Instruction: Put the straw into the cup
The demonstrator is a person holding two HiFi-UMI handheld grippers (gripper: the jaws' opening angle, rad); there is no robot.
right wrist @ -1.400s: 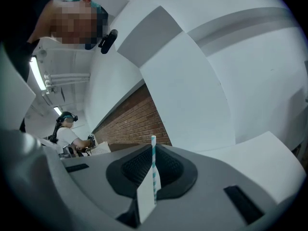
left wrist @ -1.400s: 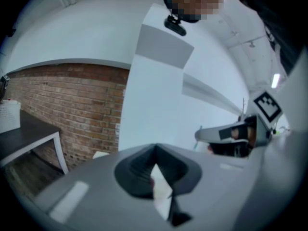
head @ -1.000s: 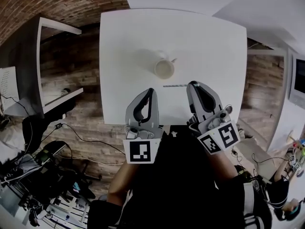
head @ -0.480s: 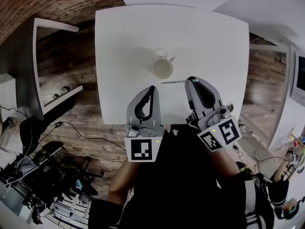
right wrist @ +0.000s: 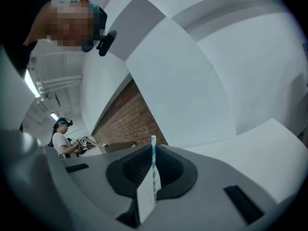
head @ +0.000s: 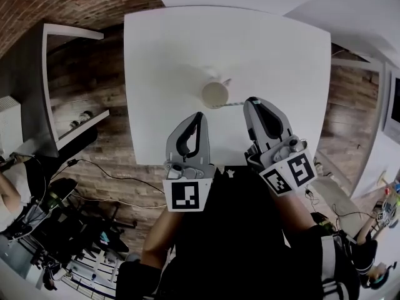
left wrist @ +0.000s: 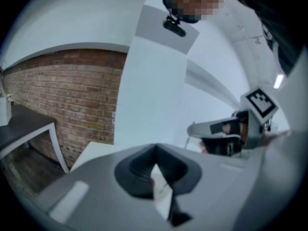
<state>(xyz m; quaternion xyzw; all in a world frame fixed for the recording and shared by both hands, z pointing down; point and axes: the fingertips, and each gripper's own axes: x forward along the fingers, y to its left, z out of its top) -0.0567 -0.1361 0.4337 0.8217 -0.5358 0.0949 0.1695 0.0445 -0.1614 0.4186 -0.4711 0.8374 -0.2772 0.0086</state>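
A white cup [head: 215, 94] stands upright near the middle of the white table [head: 169, 49]. My right gripper [head: 252, 102] hovers just right of it, shut on one end of a teal-and-white striped straw [head: 232, 104]. The straw points left toward the cup's near side. In the right gripper view the straw [right wrist: 154, 170] runs up the seam of the shut right gripper [right wrist: 153, 153]. My left gripper [head: 197, 117] is shut and holds nothing, low over the table's front edge, below and left of the cup. In the left gripper view the left gripper [left wrist: 155, 165] shows shut jaws, with the right gripper [left wrist: 221, 136] beyond.
The table's near edge [head: 156, 162] lies just under both grippers. A grey shelf unit [head: 62, 74] stands left of the table on brick-patterned floor. Cables and gear [head: 56, 230] lie lower left. A person [right wrist: 60, 136] stands far off in the right gripper view.
The right gripper and the straw have moved together farther from me, closing in on the cup's near side. The left gripper has stayed where it was.
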